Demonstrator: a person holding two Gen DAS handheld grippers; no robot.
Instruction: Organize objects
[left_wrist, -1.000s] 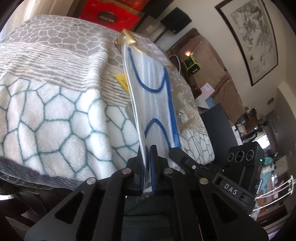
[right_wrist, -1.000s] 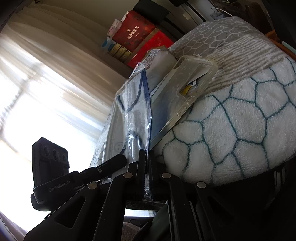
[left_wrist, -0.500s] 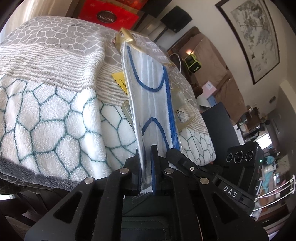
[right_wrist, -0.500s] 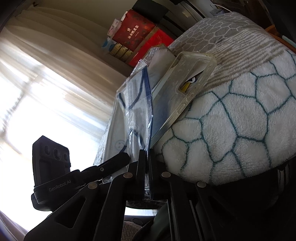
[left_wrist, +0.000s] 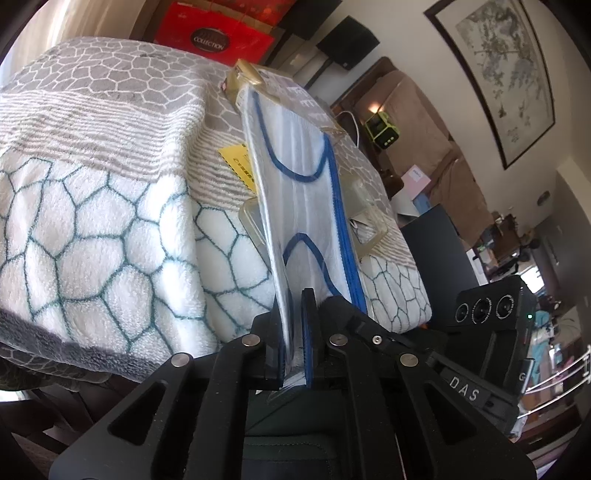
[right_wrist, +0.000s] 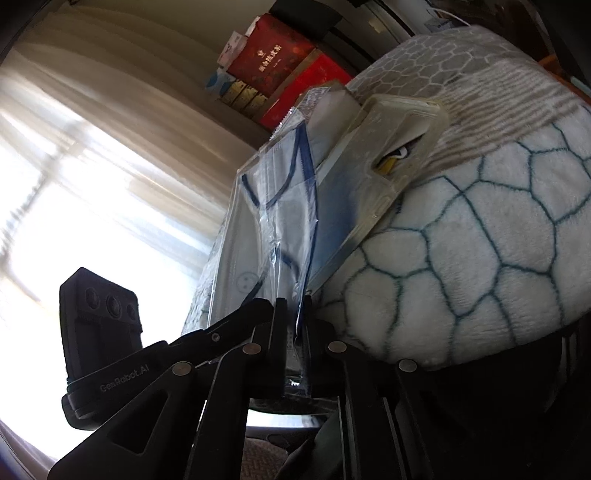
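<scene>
A clear bag with a white face mask with blue ear loops (left_wrist: 299, 192) stands on edge over the patterned blanket (left_wrist: 92, 221). My left gripper (left_wrist: 294, 297) is shut on its near edge. In the right wrist view the same mask bag (right_wrist: 266, 221) has its thin plastic edge between the fingers of my right gripper (right_wrist: 293, 301). Those jaws are opening, and a narrow gap shows on either side of the film. Behind the bag, a clear phone case (right_wrist: 399, 147) lies on the blanket (right_wrist: 480, 240), and a yellow card (left_wrist: 238, 166) lies beside it.
A gold-topped package (left_wrist: 251, 74) lies farther back on the blanket. Red gift boxes (right_wrist: 273, 62) are stacked beyond the bed by the bright curtained window. A dark screen (left_wrist: 436, 251) and a green device (left_wrist: 380, 129) stand to the right.
The right gripper's fingers have parted slightly around the bag's edge. The mask bag has turned a little, showing more of its face to the left camera. The left grip is unchanged.
</scene>
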